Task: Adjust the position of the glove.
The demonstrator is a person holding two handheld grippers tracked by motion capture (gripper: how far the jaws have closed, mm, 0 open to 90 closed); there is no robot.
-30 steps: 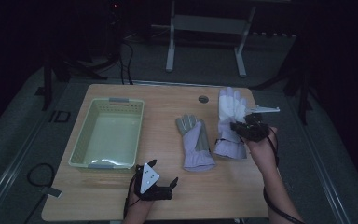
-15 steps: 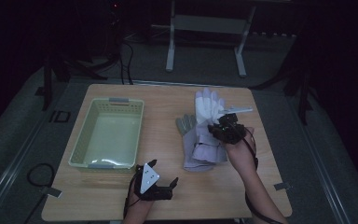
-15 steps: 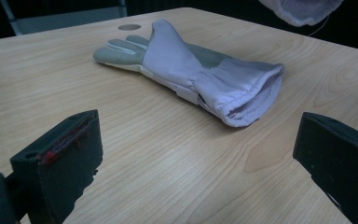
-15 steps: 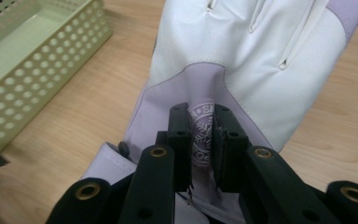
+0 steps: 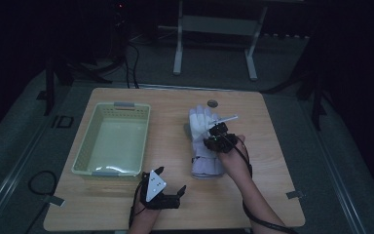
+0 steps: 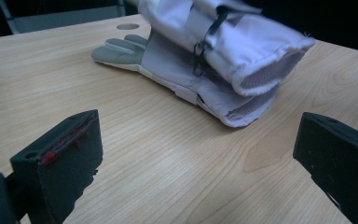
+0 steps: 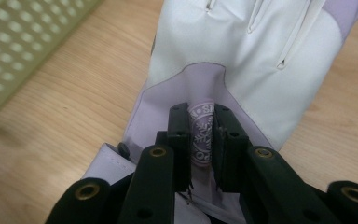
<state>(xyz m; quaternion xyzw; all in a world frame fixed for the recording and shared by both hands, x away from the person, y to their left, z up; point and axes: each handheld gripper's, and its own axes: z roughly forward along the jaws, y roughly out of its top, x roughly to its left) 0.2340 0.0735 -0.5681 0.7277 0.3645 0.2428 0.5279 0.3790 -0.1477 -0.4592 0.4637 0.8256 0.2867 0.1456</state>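
Observation:
Two white and lilac gloves lie stacked mid-table. My right gripper is shut on a pinch of fabric on the back of the upper glove and holds it over the lower glove, whose grey fingers lie flat on the wood. The upper glove's cuff hangs slightly above the lower cuff. My left gripper rests near the table's front edge, open wide with nothing between its jaws, pointing at the cuffs.
A pale green perforated basket stands on the left half of the wooden table. A round cable hole sits near the far edge. Metal stand legs rise beyond the table.
My right gripper has carried the upper glove leftward from the table's right side until it sits over the other glove. The left gripper has stayed put.

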